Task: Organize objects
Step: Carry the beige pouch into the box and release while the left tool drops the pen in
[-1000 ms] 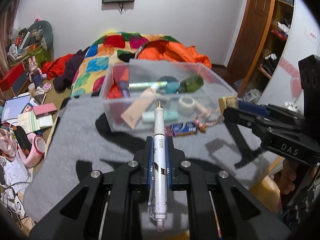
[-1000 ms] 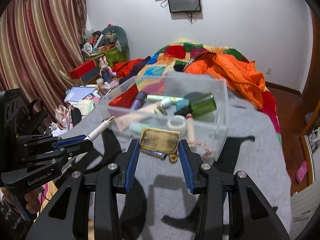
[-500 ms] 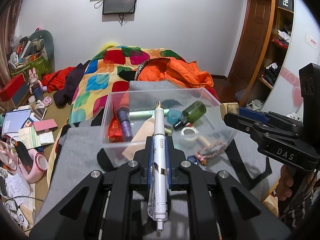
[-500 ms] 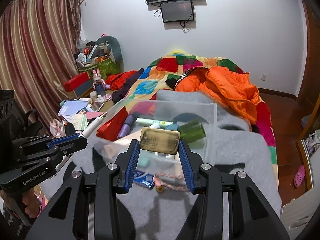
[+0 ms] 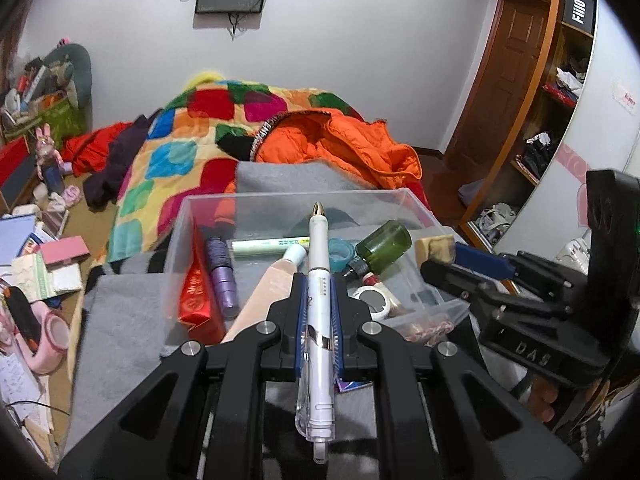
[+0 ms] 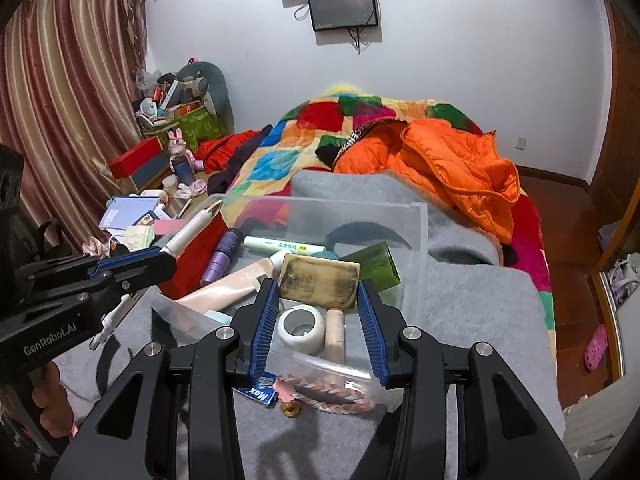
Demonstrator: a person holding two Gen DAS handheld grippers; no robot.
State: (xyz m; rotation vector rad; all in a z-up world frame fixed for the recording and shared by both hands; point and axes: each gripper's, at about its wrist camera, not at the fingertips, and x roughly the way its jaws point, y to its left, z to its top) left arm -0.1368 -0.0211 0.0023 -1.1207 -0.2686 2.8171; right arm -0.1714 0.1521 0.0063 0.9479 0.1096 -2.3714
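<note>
The left gripper [image 5: 318,312] has its fingers clamped on a white pen [image 5: 318,300], which lies lengthwise between them, gold tip forward over the clear bin [image 5: 256,200]. Small print runs along the pen's barrel, too fine to read.

The right gripper [image 6: 318,320] holds a tan, scuffed block [image 6: 319,285] pinched between its blue pads, above the bin's near side. From the left view only the block's end [image 5: 435,249] pokes past the fingers.

The bin sits on a grey blanket [image 6: 472,312] on the bed. Inside it lie a red packet [image 5: 197,300] with gold characters I can't make out, a purple tube [image 5: 222,276], a white-green tube [image 6: 284,245] with unreadable print, a green bottle [image 5: 382,246] and a tape roll [image 6: 301,328]. The pen and fingers cover the middle of the bin.

Just outside the bin lies a braided cord [image 6: 320,394] and a blue packet [image 6: 256,390], half hidden under the fingers, reading "Max". The grippers bear "GenRobot.AI" and "DAS"; a wardrobe sign [image 5: 579,11] says "Fiiio". The hands on the handles are mostly cut off at the edges.
</note>
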